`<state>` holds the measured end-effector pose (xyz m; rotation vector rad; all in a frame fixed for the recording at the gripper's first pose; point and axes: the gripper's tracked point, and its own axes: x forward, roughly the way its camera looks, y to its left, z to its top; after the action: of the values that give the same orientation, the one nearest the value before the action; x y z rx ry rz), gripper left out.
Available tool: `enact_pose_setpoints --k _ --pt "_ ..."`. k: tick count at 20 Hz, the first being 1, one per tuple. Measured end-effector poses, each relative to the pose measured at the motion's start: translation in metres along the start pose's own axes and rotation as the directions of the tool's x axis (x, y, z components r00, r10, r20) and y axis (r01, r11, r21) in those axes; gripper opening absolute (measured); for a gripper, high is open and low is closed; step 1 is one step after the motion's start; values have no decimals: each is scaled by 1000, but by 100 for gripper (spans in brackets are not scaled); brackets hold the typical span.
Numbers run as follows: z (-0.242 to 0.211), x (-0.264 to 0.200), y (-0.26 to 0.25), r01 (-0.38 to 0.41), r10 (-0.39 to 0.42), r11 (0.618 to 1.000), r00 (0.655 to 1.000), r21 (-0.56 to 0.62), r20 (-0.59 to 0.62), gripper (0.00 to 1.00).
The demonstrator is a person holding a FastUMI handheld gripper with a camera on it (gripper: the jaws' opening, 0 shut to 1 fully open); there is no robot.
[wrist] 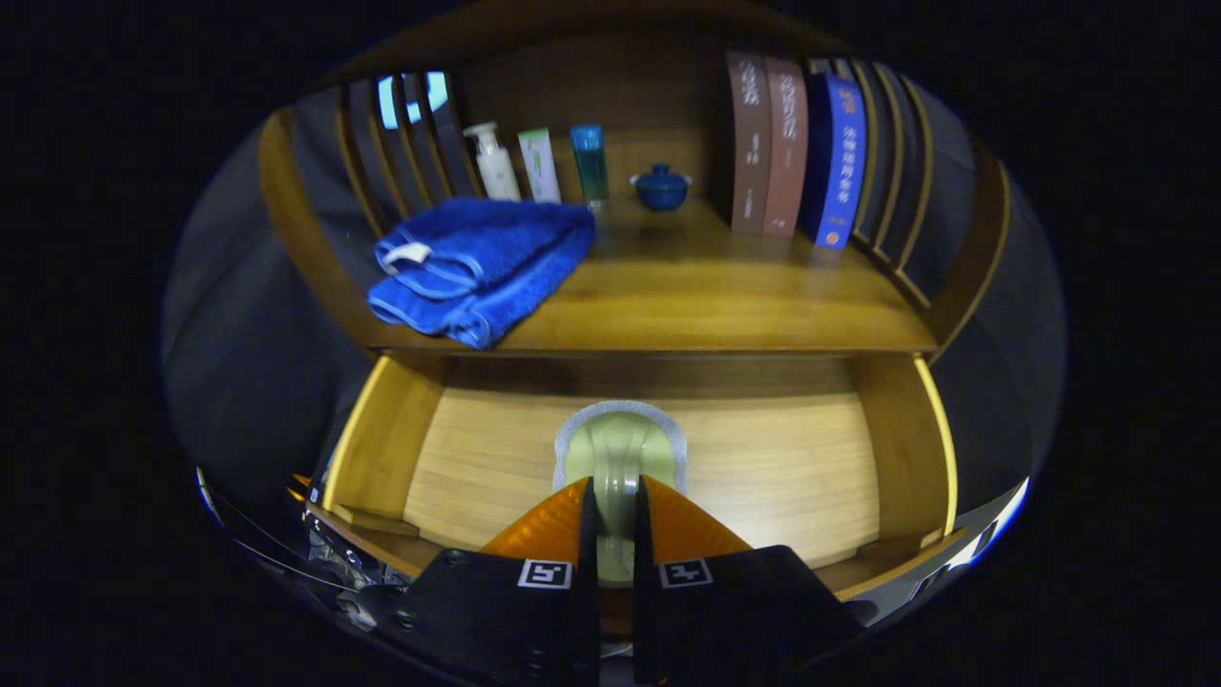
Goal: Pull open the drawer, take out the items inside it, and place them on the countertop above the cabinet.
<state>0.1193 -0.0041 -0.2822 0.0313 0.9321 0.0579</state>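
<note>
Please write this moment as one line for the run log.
drawer: open | gripper: shut on green cloth in drawer | countertop: blue towel

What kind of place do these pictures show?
Probably a household corner staged in a booth: an open wooden drawer under a wooden countertop with a folded blue towel and upright books. The gripper pinches a green sponge-like pad.

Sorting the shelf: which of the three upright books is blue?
The book beside the slatted side rail, at the row's end farthest from the small lidded pot; the other two are brown.
</note>
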Motion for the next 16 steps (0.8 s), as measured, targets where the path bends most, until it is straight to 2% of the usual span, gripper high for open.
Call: enact_pose_setpoints --k 3,6,9,16 --pt "50 -21 -6 13 -14 1000 991 9 134 18" --pt "90 -11 -5 13 -18 1000 983 27 183 18" --pt "125 22 -8 15 -24 998 986 55 167 18" --pt "161 95 -18 17 -23 996 998 90 63 18"
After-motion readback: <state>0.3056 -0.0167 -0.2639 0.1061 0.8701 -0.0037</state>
